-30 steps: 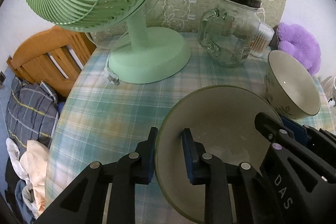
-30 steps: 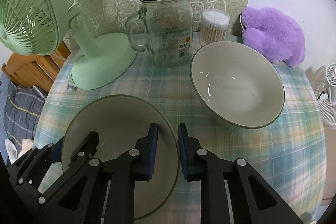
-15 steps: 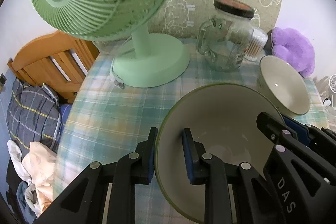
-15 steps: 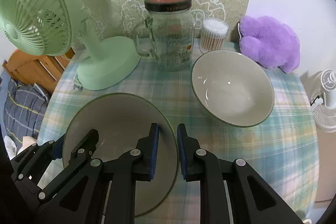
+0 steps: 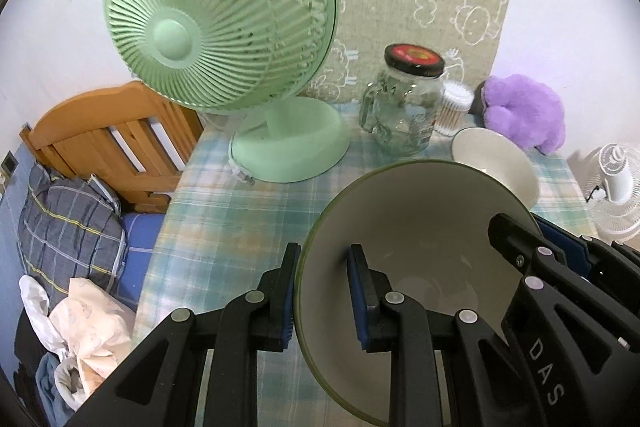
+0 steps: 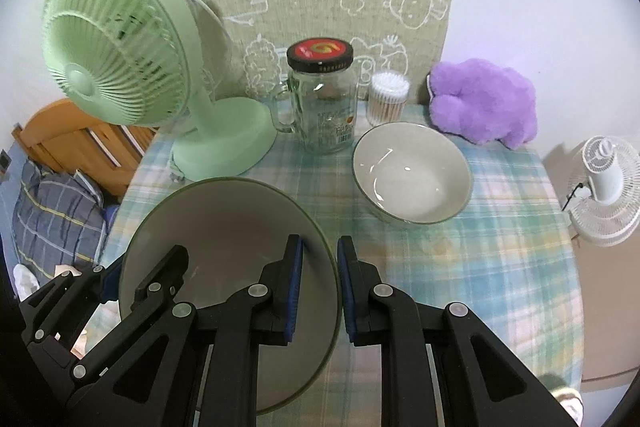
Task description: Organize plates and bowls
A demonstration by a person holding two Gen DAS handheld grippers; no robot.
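Observation:
Both grippers hold one large grey bowl with a green rim [image 5: 420,219] [image 6: 224,227] above the plaid table. My left gripper [image 5: 324,291] is shut on its left rim, one finger inside and one outside. My right gripper [image 6: 320,287] is shut on its right rim the same way. A second grey bowl [image 6: 412,175] [image 5: 496,159] sits upright on the table beyond, to the right, apart from the held bowl.
A green desk fan [image 6: 120,59] stands at the back left, and a glass jar with a black lid [image 6: 324,99], a cotton swab tub [image 6: 388,99] and a purple plush [image 6: 484,103] along the back. A wooden bed frame [image 5: 112,139] is off the table's left edge. A white fan [image 6: 604,183] is on the right.
Both grippers have lifted the large bowl up and back from the table. The fan, jar and second bowl look smaller and farther now. The grips are unchanged.

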